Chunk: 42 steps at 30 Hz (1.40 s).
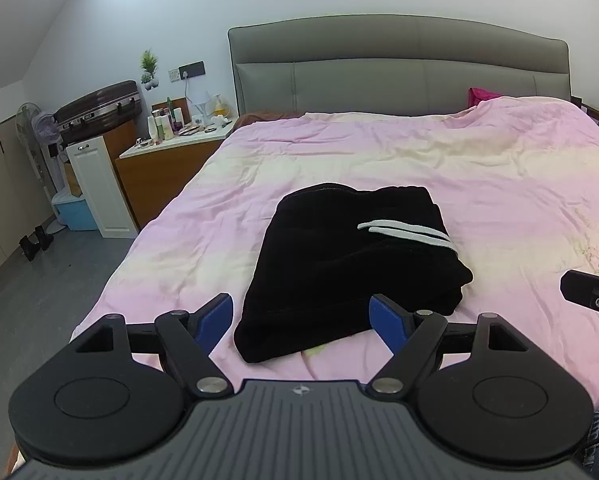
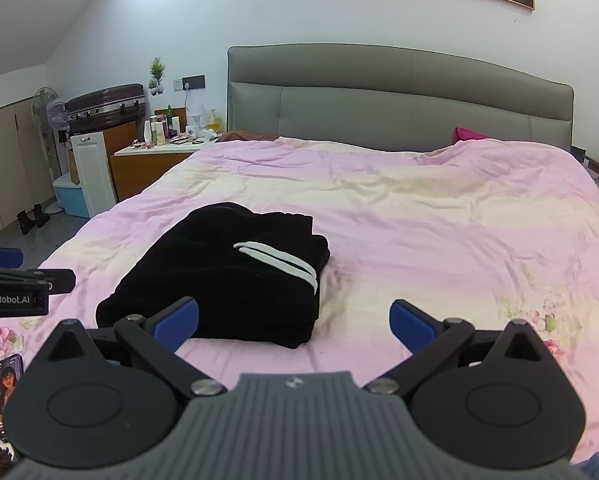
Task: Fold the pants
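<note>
Black pants (image 1: 347,268) with two white stripes lie folded in a compact stack on the pink bedspread (image 1: 479,168). They also show in the right wrist view (image 2: 227,276). My left gripper (image 1: 301,320) is open and empty, held just in front of the stack's near edge. My right gripper (image 2: 295,322) is open and empty, to the right of the stack and above the bedspread (image 2: 439,220). Part of the right gripper shows at the right edge of the left wrist view (image 1: 591,296). Part of the left gripper shows at the left edge of the right wrist view (image 2: 15,284).
A grey headboard (image 1: 399,72) stands at the far end. A nightstand (image 1: 171,160) with bottles, a white cabinet (image 1: 99,188), a suitcase (image 1: 99,108) and a fan (image 1: 35,136) stand left of the bed. A phone (image 2: 5,384) lies on the bed at lower left.
</note>
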### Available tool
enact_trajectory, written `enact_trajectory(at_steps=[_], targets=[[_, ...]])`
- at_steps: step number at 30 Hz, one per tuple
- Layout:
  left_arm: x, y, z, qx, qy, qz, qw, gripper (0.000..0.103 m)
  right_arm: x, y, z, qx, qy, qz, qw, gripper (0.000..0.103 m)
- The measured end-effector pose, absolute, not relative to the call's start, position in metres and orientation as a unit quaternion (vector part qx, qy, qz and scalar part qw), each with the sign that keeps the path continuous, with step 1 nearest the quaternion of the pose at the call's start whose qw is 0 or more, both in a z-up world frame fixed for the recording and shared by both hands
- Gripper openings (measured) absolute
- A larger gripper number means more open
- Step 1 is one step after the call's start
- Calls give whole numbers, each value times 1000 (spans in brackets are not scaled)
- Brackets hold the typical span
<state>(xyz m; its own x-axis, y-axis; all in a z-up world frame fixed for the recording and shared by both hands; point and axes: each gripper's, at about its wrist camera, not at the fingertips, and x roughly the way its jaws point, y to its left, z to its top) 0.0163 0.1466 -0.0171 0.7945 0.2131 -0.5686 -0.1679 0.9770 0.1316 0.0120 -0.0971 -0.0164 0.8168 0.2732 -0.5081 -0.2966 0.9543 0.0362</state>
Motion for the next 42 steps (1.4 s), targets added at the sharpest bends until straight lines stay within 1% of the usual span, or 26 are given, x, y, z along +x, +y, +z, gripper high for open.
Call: enact_trajectory(at_steps=[42], targets=[[16, 149, -8, 49, 302, 97, 947, 91, 3, -104, -16, -17, 257, 161, 953, 98]])
